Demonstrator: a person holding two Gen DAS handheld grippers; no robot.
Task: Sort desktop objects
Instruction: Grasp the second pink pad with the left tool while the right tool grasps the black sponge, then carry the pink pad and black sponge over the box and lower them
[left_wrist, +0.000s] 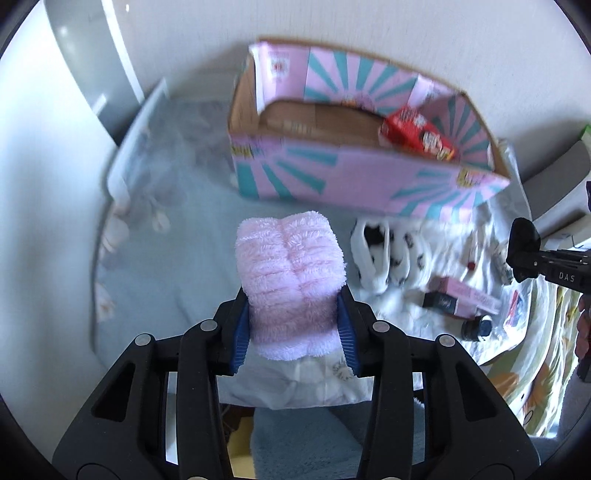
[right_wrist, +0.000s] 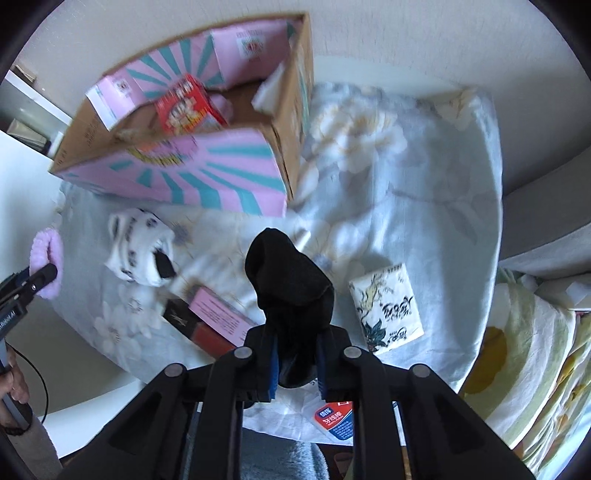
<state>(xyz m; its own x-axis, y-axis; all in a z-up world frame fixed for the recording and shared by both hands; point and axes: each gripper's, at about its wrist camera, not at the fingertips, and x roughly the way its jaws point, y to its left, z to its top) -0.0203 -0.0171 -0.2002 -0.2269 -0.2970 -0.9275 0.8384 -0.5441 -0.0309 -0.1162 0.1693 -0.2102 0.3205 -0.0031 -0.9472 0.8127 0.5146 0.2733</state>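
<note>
Pink fluffy sock (left_wrist: 291, 280) clamped in left hand-held gripper (left_wrist: 293, 332), black sock (right_wrist: 291, 295) pinched in right hand-held gripper (right_wrist: 295, 363).

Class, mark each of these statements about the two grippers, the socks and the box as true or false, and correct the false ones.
1. The left gripper holds a fluffy pink sock. True.
2. The right gripper is open with nothing in it. False: it is shut on a black sock.
3. A red packet lies inside the pink and teal cardboard box. True.
4. The white spotted socks are inside the box. False: they lie on the floral cloth in front of it.
5. The tissue pack with a bird drawing lies on the cloth. True.
</note>
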